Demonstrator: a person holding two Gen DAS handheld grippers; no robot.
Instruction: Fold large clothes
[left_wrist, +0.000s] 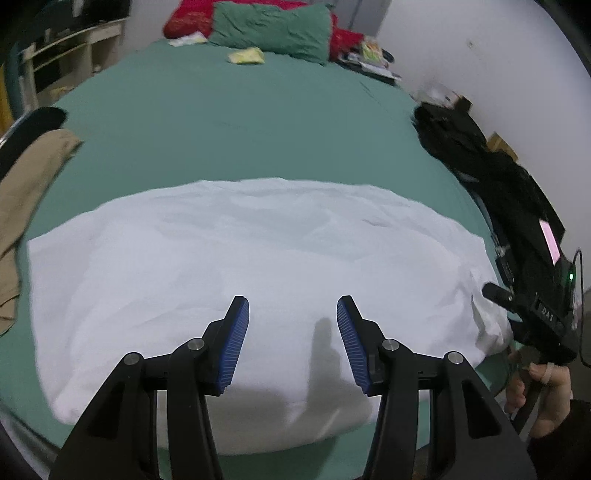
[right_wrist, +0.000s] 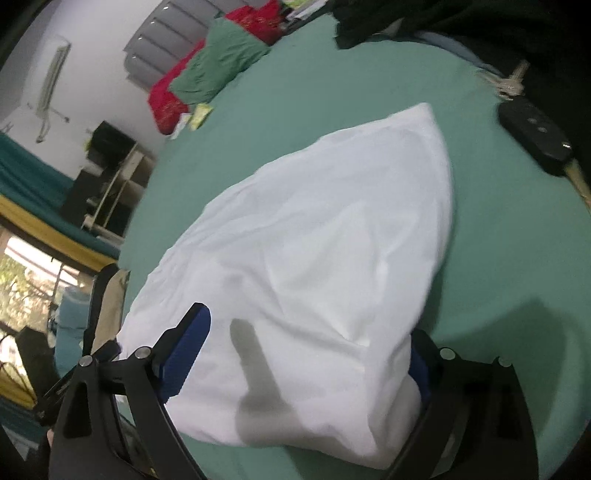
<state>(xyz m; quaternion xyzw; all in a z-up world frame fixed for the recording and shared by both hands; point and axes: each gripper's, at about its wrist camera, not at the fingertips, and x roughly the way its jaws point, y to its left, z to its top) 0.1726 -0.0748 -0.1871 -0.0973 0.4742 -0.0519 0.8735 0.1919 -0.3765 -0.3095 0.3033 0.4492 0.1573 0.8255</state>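
A large white garment (left_wrist: 258, 266) lies folded and spread on the green bed sheet (left_wrist: 229, 122). My left gripper (left_wrist: 292, 317) is open and empty, hovering over the garment's near edge. In the right wrist view the same white garment (right_wrist: 314, 240) fills the middle. My right gripper (right_wrist: 310, 339) is open, its fingers standing either side of the garment's near corner; the right finger is partly hidden under the cloth. The right gripper also shows in the left wrist view (left_wrist: 532, 314), at the garment's right corner.
A tan garment (left_wrist: 26, 206) lies at the bed's left edge. Black clothes (left_wrist: 480, 158) lie along the right edge. A green pillow (left_wrist: 273, 27) and red bedding (left_wrist: 192, 16) are at the head. A car key (right_wrist: 535, 136) lies right of the garment.
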